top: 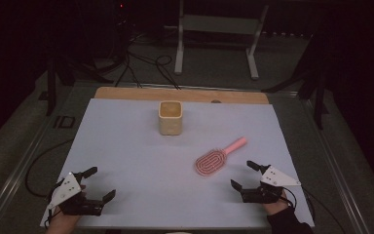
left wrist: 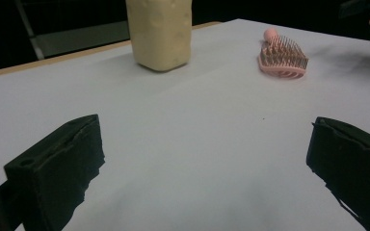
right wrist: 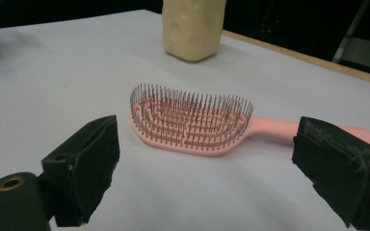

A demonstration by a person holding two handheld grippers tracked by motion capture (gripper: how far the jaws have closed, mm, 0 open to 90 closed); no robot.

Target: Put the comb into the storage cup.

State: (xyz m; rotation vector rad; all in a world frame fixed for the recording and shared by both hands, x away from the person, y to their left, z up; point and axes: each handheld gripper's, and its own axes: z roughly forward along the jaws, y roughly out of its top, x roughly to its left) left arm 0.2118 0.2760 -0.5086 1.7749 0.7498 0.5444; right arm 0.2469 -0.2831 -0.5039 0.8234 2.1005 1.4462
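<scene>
A dim room with a grey floor surrounds the work area, where a white metal frame stand (top: 217,34) rises beyond the far edge and black cables (top: 146,66) snake across the floor. A wooden table (top: 126,92) carries a large white sheet (top: 141,161) that covers nearly all of its top, leaving a bare wood strip at the far side. On the sheet, near its far middle, a cream-yellow square cup with a dimpled wall (top: 170,117) stands upright, well apart from both grippers. Nearer the person's right, a pink plastic hairbrush with a vented oval head (top: 213,160) lies bristles up, its handle pointing away toward the far right. Nothing lies between the brush and the right gripper (top: 244,176), which hovers just beside the brush head with its black jaws spread wide and empty. The left gripper (top: 99,184) sits at the near left corner of the sheet, jaws likewise spread wide around nothing, well apart from the brush.
</scene>
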